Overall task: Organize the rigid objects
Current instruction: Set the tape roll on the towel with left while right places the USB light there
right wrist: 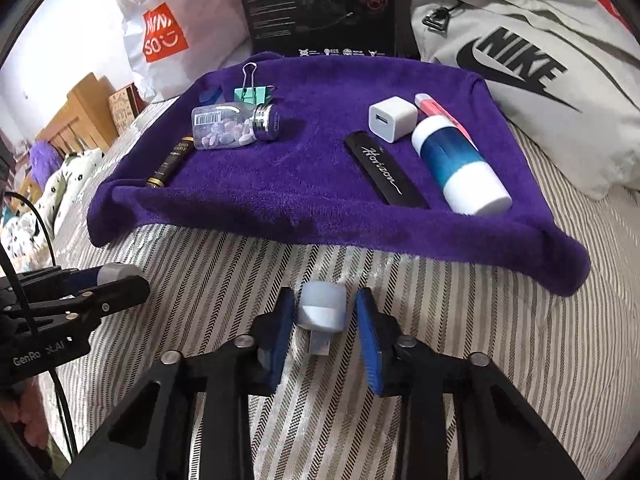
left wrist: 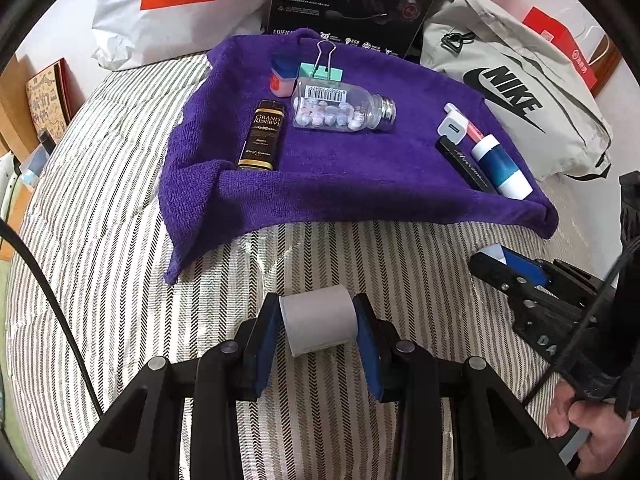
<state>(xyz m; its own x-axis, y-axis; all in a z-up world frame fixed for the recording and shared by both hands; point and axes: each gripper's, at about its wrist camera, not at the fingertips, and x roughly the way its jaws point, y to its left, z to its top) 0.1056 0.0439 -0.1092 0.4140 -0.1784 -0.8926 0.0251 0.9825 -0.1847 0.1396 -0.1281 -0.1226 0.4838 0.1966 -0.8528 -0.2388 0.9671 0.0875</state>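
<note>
Several items already lie on the purple towel (left wrist: 340, 168). Short of it, the left hand-held gripper (left wrist: 318, 322) pinches a grey cylinder (left wrist: 318, 320). The right hand-held gripper (right wrist: 323, 312), spread, straddles a small USB plug (right wrist: 322, 314); both remain unplaced.

Your two wrist cameras sit low over the striped bedspread (left wrist: 120, 280), each looking forward along its own fingers toward the purple towel (left wrist: 320, 176) nearby. Both views share that towel and the bags behind it. Your left camera looks from the left, your right from the right.
</note>
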